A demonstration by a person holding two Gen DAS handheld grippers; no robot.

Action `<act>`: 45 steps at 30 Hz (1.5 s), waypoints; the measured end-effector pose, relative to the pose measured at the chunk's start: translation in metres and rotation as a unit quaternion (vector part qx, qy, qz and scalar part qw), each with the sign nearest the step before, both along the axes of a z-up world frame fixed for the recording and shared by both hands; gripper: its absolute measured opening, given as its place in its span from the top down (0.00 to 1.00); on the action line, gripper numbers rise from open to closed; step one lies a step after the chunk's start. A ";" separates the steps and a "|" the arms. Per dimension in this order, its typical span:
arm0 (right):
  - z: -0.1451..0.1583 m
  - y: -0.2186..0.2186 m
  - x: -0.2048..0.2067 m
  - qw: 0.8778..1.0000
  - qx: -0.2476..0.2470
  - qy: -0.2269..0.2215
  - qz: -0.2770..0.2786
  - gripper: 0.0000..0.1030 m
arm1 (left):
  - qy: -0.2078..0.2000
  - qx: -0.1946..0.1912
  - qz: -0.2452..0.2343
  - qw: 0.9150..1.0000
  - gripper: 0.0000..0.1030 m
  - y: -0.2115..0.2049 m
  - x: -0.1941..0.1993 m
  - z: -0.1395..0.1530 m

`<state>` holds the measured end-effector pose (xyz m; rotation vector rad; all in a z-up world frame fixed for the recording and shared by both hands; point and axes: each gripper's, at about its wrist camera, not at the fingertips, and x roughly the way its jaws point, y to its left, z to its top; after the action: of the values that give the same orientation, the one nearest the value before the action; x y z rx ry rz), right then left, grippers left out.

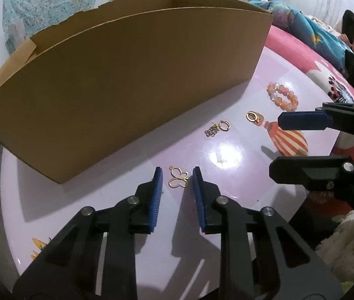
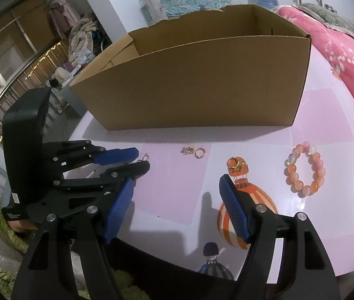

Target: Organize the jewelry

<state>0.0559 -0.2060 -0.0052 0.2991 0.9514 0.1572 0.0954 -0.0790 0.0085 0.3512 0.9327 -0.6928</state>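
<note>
both grippers are matte black plastic: the left gripper [image 1: 177, 175] and the right gripper [image 2: 175, 187] each have slotted linkage arms joined by round silver pins. their fingers carry ribbed blue pads [image 1: 157, 195]. a white label with small print sits on the left one's boxy body.

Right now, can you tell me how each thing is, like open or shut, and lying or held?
Cardboard box: open on top, upright.
Butterfly pendant: flat on the table, between the left gripper's pads, apparently not pinched.
Left gripper: open, narrow gap.
Right gripper: open wide, empty.
Bead bracelet: lying flat.
Gold ring: lying loose.
</note>
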 end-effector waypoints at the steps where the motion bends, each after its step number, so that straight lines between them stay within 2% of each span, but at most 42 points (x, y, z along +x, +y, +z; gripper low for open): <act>1: -0.001 -0.001 0.001 1.000 0.001 0.001 -0.001 0.32 | -0.002 0.002 -0.002 1.000 0.77 -0.001 0.000 0.000; 5: -0.004 -0.006 0.001 1.000 0.004 0.004 -0.006 0.33 | -0.008 0.009 -0.016 1.000 0.78 -0.002 -0.001 0.000; 7: -0.005 -0.008 0.001 1.000 0.007 0.005 -0.010 0.33 | -0.008 0.010 -0.021 1.000 0.88 -0.002 -0.001 0.000; 8: -0.005 -0.008 0.001 1.000 0.007 0.005 -0.011 0.33 | -0.010 0.012 -0.024 1.000 0.88 -0.002 -0.002 0.000; 29: -0.001 -0.015 -0.012 1.000 -0.013 0.003 -0.028 0.33 | -0.011 0.001 -0.019 1.000 0.88 0.006 -0.009 0.004; 30: -0.002 -0.016 -0.014 0.999 -0.016 0.005 -0.030 0.34 | -0.009 -0.002 -0.017 1.000 0.88 0.008 -0.009 0.004; 31: -0.003 -0.017 -0.014 0.999 -0.017 0.008 -0.031 0.39 | -0.008 -0.004 -0.014 1.000 0.96 0.009 -0.008 0.004; 32: -0.004 -0.017 -0.015 0.999 -0.018 0.011 -0.033 0.41 | -0.004 -0.005 -0.012 1.000 0.98 0.010 -0.008 0.004; 37: -0.010 -0.021 -0.011 0.999 -0.022 0.019 -0.043 0.48 | 0.011 -0.013 0.005 1.000 0.98 0.014 -0.002 0.001; 41: -0.007 -0.021 -0.006 0.999 -0.029 0.014 -0.042 0.48 | 0.016 -0.021 0.009 1.000 0.98 0.019 -0.002 0.003; 45: -0.004 -0.017 -0.002 0.999 -0.028 0.009 -0.034 0.48 | 0.032 -0.046 0.019 0.998 0.98 0.030 0.000 0.009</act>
<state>0.0536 -0.2227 -0.0095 0.2818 0.9605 0.0652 0.0952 -0.0485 0.0174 0.2297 0.9617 -0.7132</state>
